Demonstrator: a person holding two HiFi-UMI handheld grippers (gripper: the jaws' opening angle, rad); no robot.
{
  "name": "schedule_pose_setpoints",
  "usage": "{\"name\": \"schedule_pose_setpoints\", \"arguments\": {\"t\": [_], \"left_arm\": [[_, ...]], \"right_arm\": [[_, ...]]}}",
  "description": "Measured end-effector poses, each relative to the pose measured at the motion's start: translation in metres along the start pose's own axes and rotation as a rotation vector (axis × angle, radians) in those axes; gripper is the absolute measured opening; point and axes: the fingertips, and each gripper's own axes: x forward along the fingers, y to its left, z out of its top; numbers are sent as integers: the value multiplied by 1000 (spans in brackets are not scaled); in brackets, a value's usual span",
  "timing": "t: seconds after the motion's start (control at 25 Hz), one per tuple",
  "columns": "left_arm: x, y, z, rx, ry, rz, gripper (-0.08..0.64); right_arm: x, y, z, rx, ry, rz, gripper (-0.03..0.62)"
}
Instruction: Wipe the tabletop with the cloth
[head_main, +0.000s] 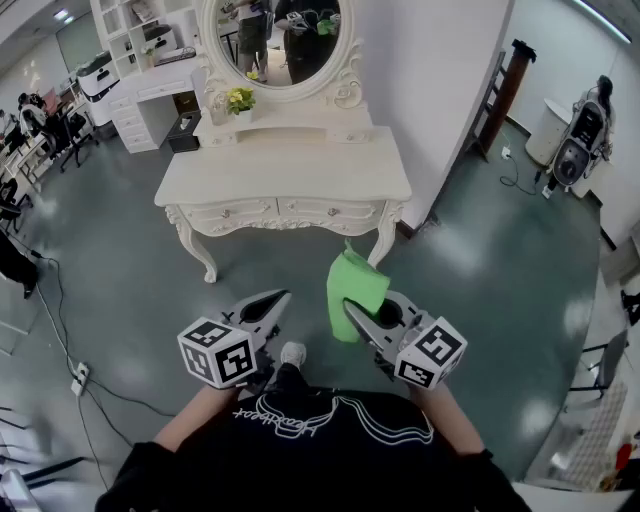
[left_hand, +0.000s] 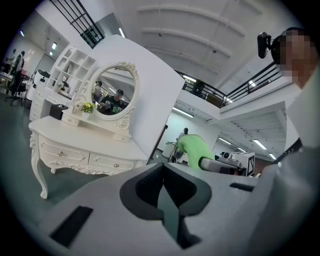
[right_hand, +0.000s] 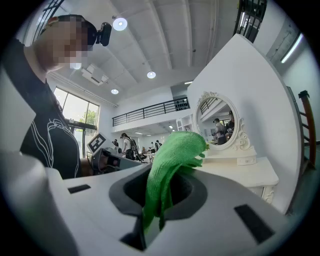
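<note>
The right gripper (head_main: 362, 318) is clamping its jaws on one end of the green cloth (head_main: 354, 284). It's holding it in the air out in front of the white dressing table (head_main: 290, 172), off the front edge near the table's right front leg and well clear of the top. The left gripper (head_main: 268, 303) is hovering in front of the table too, jaws pressed together on nothing. The cloth's long axis is running from the pinch up and forward, its loose bunched end pointing at the table.

Trouble, as I'm judging it: only a narrow end is being gripped, so friction on the top could tug it free, or it could end up wiping as a wad. The flower pot (head_main: 240, 100) at the table's back, beside the mirror, is risking a knock.
</note>
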Motion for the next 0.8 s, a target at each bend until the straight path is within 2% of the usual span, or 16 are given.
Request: {"name": "schedule_pose_setpoints", "arguments": {"t": [0.44,0.64,0.8], "left_arm": [[-5,2,1,-8,-17,30,5],[-3,14,-5,-35,-12,47,5],[-2,33,1,-37,-30,65,5]], "right_arm": [[4,1,-2,-17,10,28,54],[14,-10,-12,-18,39,8,55],[33,-17,-16,-20,46,32,55]]}}
